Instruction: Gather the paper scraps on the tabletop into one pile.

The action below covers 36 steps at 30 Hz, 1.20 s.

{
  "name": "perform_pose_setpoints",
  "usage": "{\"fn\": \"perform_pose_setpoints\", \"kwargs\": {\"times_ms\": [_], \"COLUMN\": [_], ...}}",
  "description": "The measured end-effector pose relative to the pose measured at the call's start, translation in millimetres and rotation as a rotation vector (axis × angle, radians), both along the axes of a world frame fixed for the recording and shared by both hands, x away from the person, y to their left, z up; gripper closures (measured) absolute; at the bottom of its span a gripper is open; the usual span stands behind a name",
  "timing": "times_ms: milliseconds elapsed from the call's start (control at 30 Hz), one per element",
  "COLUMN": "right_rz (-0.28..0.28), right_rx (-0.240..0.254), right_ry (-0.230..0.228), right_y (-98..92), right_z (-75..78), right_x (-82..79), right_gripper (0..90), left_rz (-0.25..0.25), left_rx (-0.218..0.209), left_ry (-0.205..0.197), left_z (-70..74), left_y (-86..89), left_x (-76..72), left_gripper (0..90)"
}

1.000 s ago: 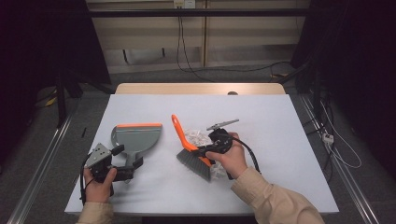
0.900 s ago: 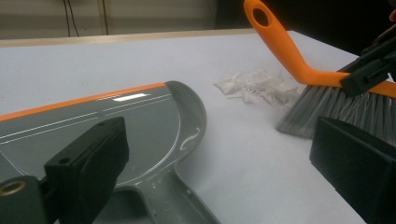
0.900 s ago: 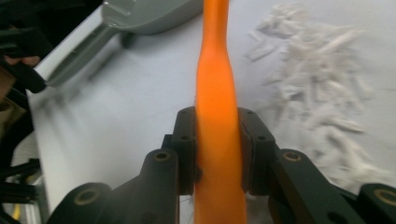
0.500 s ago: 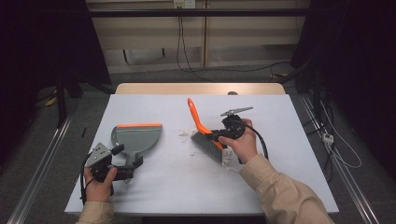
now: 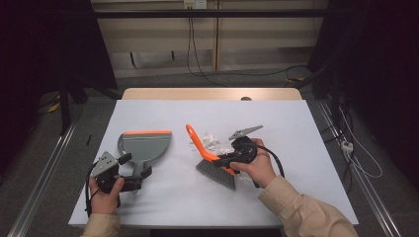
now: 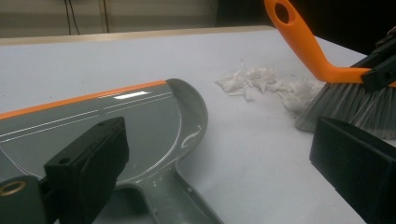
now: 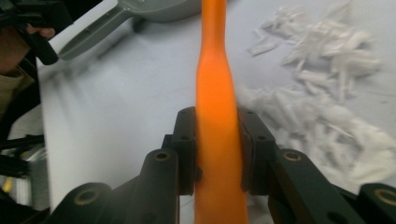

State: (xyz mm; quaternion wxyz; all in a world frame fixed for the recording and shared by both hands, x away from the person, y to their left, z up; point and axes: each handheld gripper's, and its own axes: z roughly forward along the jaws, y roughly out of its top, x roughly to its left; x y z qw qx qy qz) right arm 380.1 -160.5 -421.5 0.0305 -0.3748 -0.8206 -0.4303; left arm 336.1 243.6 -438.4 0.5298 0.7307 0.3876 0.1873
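Observation:
A grey dustpan [image 5: 146,145] with an orange lip lies on the white table [image 5: 163,207], left of centre. My left gripper [image 5: 140,178] stands open at its handle [image 6: 180,198], which lies between the wide-apart jaws without touching them. My right gripper [image 5: 226,161] is shut on the orange handle [image 7: 217,116] of a hand brush [image 5: 197,143]. The grey bristles [image 5: 217,173] rest on the table near a heap of white paper scraps [image 5: 210,140]. In the left gripper view the scraps [image 6: 266,84] lie just beyond the pan's rim [image 6: 198,109].
The table's far edge meets a wooden strip [image 5: 212,94]. Cables [image 5: 197,64] run over the floor behind, and metal rails [image 5: 44,182] flank the table. A black cable [image 5: 274,160] trails from the right gripper.
The right hand swung the brush away and to the right over the scraps, then drew it back toward the person and left. The left hand and dustpan stayed put.

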Motion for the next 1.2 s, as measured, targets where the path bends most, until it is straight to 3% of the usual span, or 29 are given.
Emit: {"fn": "perform_pose_setpoints", "kwargs": {"times_ms": [167, 267, 300, 400, 500, 633, 667, 900, 1067, 1200], "right_rz": [0.004, -0.021, -0.035, -0.065, -0.077, -0.042, -0.037, 0.001, 0.024, -0.015], "right_rx": [-0.006, -0.015, -0.019, -0.048, -0.023, -0.002, -0.001, 0.034, 0.029, -0.001], "right_ry": [-0.001, -0.013, -0.011, -0.055, -0.068, -0.079, -0.083, -0.068, -0.042, -0.044], "right_y": [-23.0, -32.9, -34.6, -34.8, -34.7, -29.8, -27.9, -3.3, 14.7, 8.0], "right_z": [-1.7, -2.2, -2.2, 0.8, 5.8, 14.2, 15.1, 11.2, -1.8, -4.3], "right_x": [9.6, 21.3, 26.3, 39.9, 48.3, 39.4, 35.7, 20.6, 23.6, 31.3], "right_gripper": [71.4, 71.4, 71.4, 71.5, 71.6, 71.5, 71.5, 71.5, 71.5, 71.2], "left_rz": [0.005, 0.002, 0.007, 0.003, 0.002, 0.001, 0.004, -0.007, -0.001, 0.003], "left_rx": [0.006, 0.013, -0.006, 0.001, 0.001, 0.007, -0.009, 0.005, -0.003, -0.009], "left_ry": [0.006, 0.011, 0.013, 0.017, 0.018, 0.014, 0.012, 0.006, 0.007, 0.005], "left_z": [-1.8, -3.0, -3.5, -4.0, -4.0, -3.5, -3.6, -1.0, -1.2, -0.9], "left_y": [-0.9, -2.1, -4.1, -5.0, -5.0, -3.4, -4.3, -4.5, -3.4, -1.7], "left_x": [1.8, 3.2, 3.4, 4.9, 5.1, 4.9, 4.5, 2.9, 3.0, 2.5], "left_gripper": [4.4, 4.4, 4.4, 4.4, 4.4, 4.4, 4.4, 4.4, 4.4, 4.4]}}
